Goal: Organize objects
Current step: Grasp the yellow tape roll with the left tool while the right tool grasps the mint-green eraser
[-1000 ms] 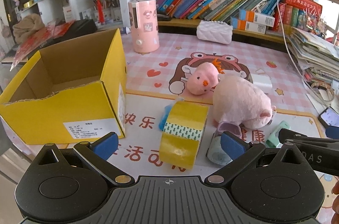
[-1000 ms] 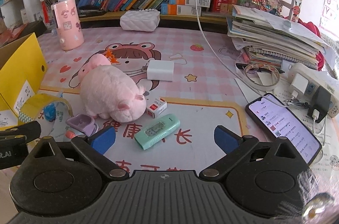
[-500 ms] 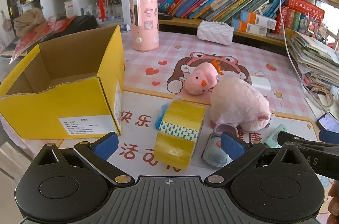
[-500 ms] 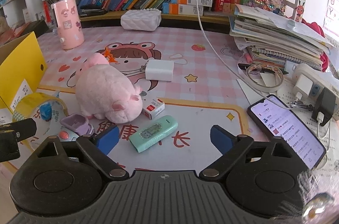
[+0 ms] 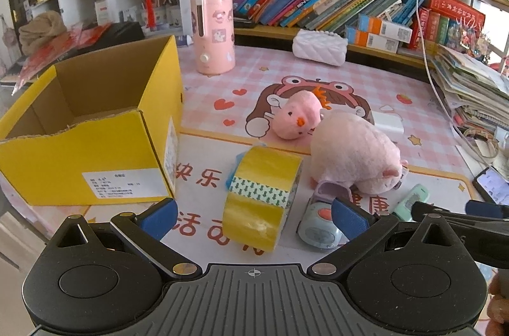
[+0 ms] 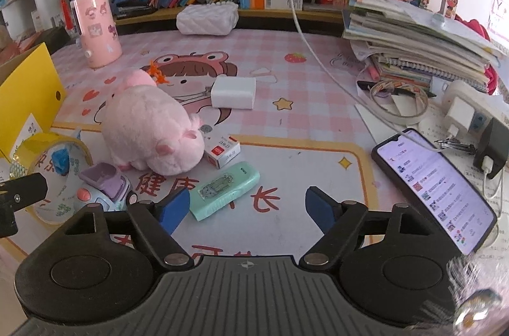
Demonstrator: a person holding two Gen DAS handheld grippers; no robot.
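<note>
Looks like the pickup step: right gripper point(image 6: 246, 207), jaws closing on nothing yet, nears the mint-green plastic case point(image 6: 224, 190); next it needs centering.

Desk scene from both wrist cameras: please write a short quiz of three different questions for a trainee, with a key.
1. True or false: the yellow box already holds the tape roll.
2. Which thing lies nearest the right gripper? A) mint green case B) phone C) pink cylinder
3. Fill in: the small red and white box lies beside the pink ____.

Key: 1 false, the roll stands on edge on the mat, outside the box. 2 A, by the gripper's left finger, not between the closing jaws. 3 plush toy.
</note>
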